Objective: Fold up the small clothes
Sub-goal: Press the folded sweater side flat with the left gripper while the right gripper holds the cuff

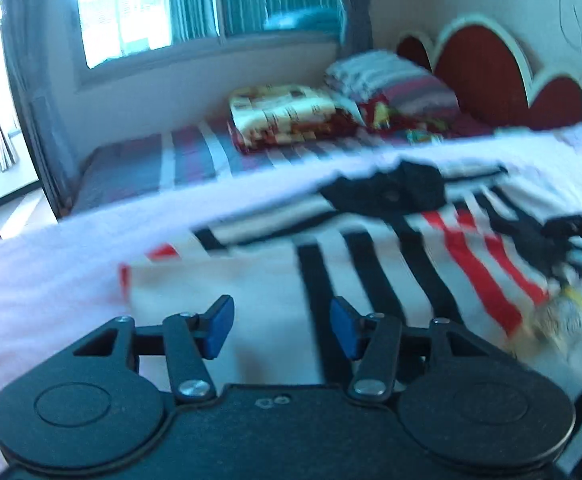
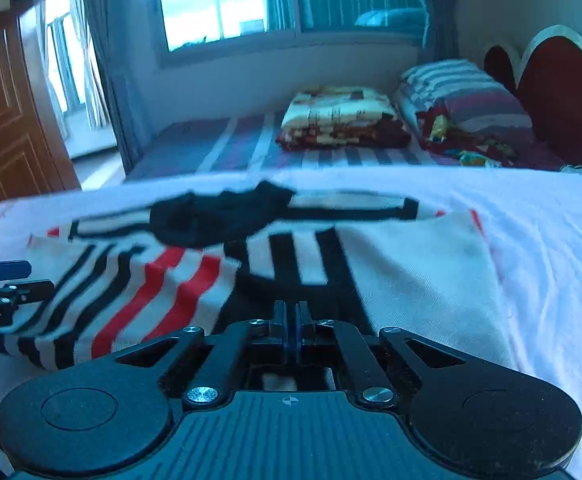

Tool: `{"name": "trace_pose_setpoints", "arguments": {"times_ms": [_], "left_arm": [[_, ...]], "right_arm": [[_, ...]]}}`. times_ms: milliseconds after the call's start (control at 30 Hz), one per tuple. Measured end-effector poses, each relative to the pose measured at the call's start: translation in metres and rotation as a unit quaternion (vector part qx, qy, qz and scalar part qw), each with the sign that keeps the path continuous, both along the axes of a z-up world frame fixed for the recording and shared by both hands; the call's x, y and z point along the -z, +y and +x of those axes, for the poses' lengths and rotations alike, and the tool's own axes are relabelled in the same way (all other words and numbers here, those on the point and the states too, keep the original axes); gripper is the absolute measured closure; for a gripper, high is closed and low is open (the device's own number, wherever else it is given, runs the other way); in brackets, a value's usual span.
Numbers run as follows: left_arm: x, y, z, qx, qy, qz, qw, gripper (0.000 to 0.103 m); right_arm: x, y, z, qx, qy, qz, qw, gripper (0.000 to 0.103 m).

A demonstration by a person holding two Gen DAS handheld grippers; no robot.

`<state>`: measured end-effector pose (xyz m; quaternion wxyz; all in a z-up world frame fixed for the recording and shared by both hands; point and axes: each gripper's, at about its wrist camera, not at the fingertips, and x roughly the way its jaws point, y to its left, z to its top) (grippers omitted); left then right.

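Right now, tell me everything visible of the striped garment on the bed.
The striped garment is white knit-looking cloth with black and red stripes and a black collar area. It lies mostly flat, partly rumpled, on the white sheet. The right gripper, jaws together, sits at its near edge; whether it pinches cloth is unclear. The left gripper hovers open above it.

Left gripper (image 1: 282, 328), jaws apart, above striped shirt (image 1: 411, 264) on bed (image 1: 51, 280)

The left gripper (image 1: 282, 327) is hanging with its blue pads spread wide apart, while the right gripper (image 2: 291, 330) is pressing its pads together.
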<state>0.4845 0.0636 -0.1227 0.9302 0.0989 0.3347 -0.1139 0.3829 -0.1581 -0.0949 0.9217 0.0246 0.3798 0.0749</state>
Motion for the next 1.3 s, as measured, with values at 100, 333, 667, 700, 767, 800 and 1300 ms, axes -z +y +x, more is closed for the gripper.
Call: {"name": "trace_pose_setpoints", "arguments": {"times_ms": [100,333,667,700,767,800,1300], "left_arm": [[0.007,-0.003,-0.004,0.000,-0.001,0.016,0.9999,0.050],[-0.019,-0.038,0.036,0.010,0.003,-0.053,0.9985,0.045],[0.010,-0.009,0.031,-0.024,0.011,-0.011,0.9996,0.038],[0.011,-0.001,0.028,-0.028,0.010,-0.021,0.9993,0.038],[0.011,0.000,0.029,-0.030,0.008,-0.026,0.9992,0.038],[0.010,-0.004,0.030,-0.034,0.008,-0.018,0.9992,0.037],[0.001,-0.027,0.015,-0.107,0.016,0.036,0.9935,0.033]], "right_arm": [[-0.002,0.000,-0.006,0.008,-0.011,-0.003,1.000,0.100],[-0.007,0.044,0.041,-0.031,-0.040,0.131,0.990,0.100],[0.017,0.017,0.032,0.025,-0.036,0.004,0.999,0.103],[0.018,0.009,0.032,0.022,-0.033,0.026,0.999,0.103],[0.013,0.011,0.040,0.015,-0.019,0.019,1.000,0.103],[0.012,0.013,0.043,0.014,-0.014,0.014,1.000,0.103],[0.014,0.003,0.040,-0.072,-0.010,-0.010,0.997,0.103]]}}
